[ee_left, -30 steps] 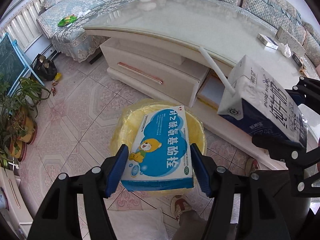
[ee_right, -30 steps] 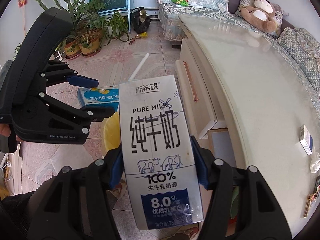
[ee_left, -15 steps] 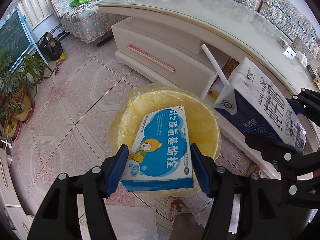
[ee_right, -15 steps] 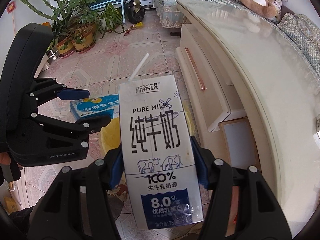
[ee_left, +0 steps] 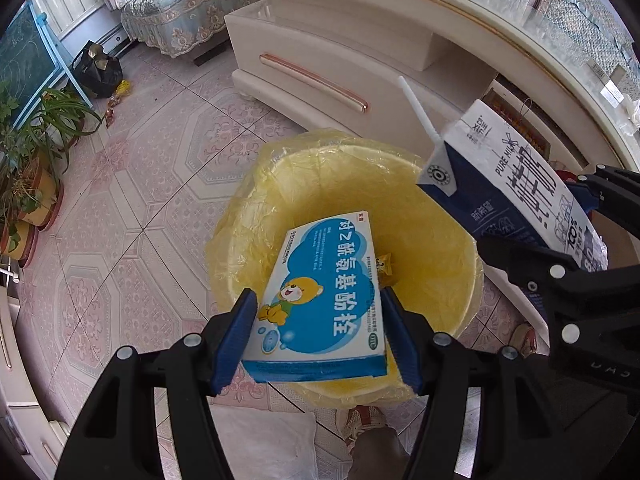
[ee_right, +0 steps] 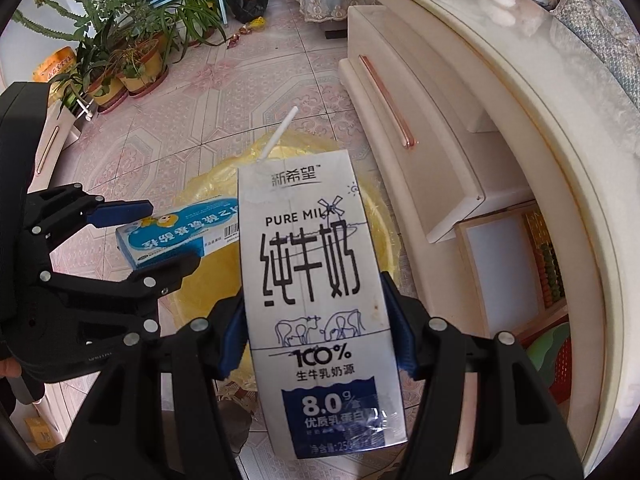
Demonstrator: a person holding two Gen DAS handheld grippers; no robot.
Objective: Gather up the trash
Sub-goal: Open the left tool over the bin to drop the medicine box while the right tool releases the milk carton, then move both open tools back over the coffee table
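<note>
My left gripper (ee_left: 320, 336) is shut on a blue and white medicine box (ee_left: 324, 296) with a cartoon bear, held over the near rim of a yellow bin (ee_left: 436, 216) lined with a yellow bag. My right gripper (ee_right: 316, 328) is shut on a white and navy milk carton (ee_right: 316, 280) with a white straw (ee_right: 278, 134), held over the bin's right side. The carton (ee_left: 516, 196) shows at the right of the left wrist view. The box (ee_right: 180, 236) and left gripper (ee_right: 136, 236) show at the left of the right wrist view. A small wrapper (ee_left: 384, 264) lies inside the bin.
A cream cabinet with a copper drawer handle (ee_left: 316, 80) stands just behind the bin, under a curved glass table top (ee_right: 532, 60). Potted plants (ee_right: 120, 56) and a black bag (ee_left: 98, 74) stand on the tiled floor at the left. My shoe (ee_left: 364, 420) is below the bin.
Both grippers have moved forward and down toward the bin, which now looks larger and closer. The box and the carton stay clamped, now above the bin opening.
</note>
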